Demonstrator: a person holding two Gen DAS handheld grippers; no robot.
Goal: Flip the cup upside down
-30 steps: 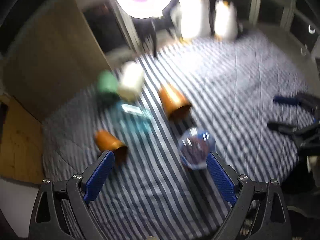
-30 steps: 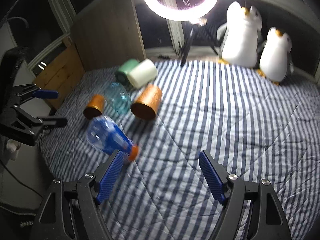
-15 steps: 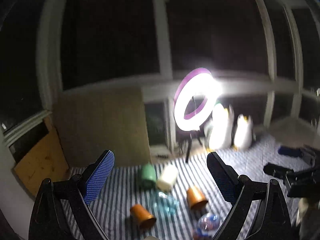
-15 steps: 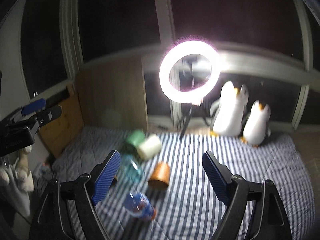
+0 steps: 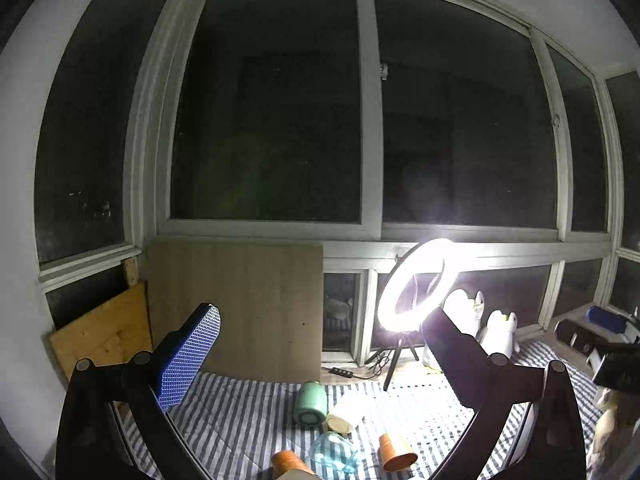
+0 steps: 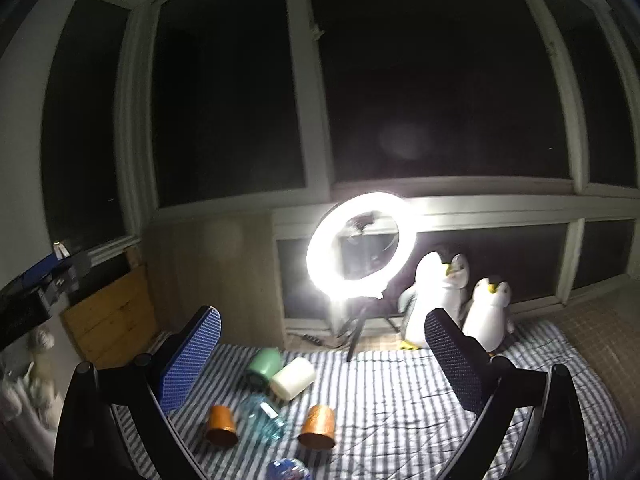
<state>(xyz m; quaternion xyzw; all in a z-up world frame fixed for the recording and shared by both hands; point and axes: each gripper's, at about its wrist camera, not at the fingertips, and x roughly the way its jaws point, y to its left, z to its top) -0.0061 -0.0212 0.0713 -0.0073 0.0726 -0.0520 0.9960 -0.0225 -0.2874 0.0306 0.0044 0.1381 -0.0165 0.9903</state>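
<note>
Left tongs (image 5: pixel 320 356): jaws spread wide, holding nothing; raised well above the bed and aimed at the window, judged a standby pose.
Right tongs (image 6: pixel 322 354): likewise wide apart and empty, clear of every cup.
Striped blue-and-white bedcover (image 6: pixel 400 400): carries all the cups.
Larger orange ribbed cup (image 6: pixel 318 427): judged the task cup; lies tipped on its side, long axis running near to far, mouth towards the camera.
Smaller orange cup (image 6: pixel 221 425): tipped likewise, well left.
Clear teal jar (image 6: pixel 262 420): between them.
Cream cylindrical cup (image 6: pixel 293 378), green mug (image 6: pixel 264 364): touching, farther back.
Glowing ring light (image 6: pixel 360 246): farthest, at the bed's head.
</note>
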